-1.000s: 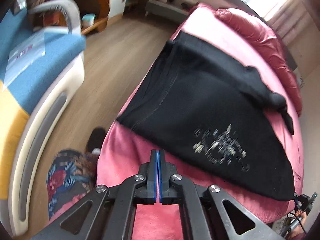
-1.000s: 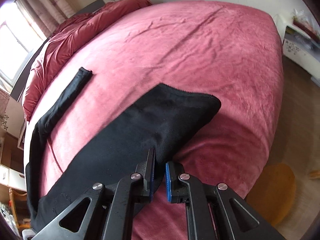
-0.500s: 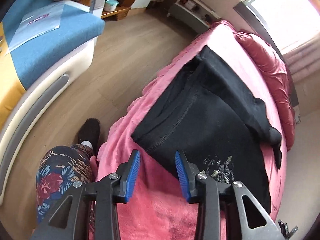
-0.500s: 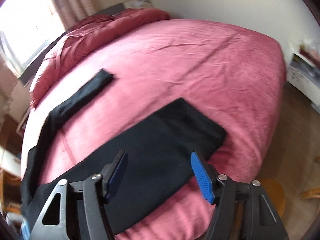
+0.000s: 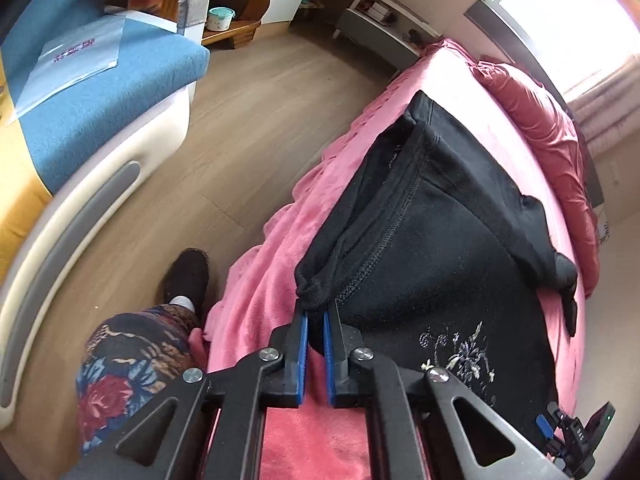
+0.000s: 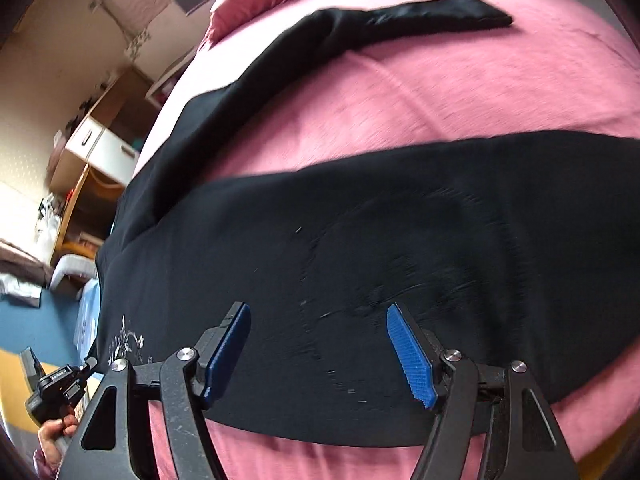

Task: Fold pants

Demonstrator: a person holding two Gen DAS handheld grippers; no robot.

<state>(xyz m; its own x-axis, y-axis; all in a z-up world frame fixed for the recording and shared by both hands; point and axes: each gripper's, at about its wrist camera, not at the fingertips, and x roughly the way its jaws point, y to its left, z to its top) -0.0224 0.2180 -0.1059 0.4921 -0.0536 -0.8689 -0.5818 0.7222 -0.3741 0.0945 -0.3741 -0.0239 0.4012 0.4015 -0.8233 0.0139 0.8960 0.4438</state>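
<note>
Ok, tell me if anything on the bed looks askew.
One leg of the black pants angles off alone toward the pillows, splayed apart from the flat leg. The waistband corner at the left gripper is bunched up.

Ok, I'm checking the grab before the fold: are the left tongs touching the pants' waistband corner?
Touching. The left wrist view shows the left tongs nearly shut, with the bunched corner of the black pants pinched between their tips.
</note>
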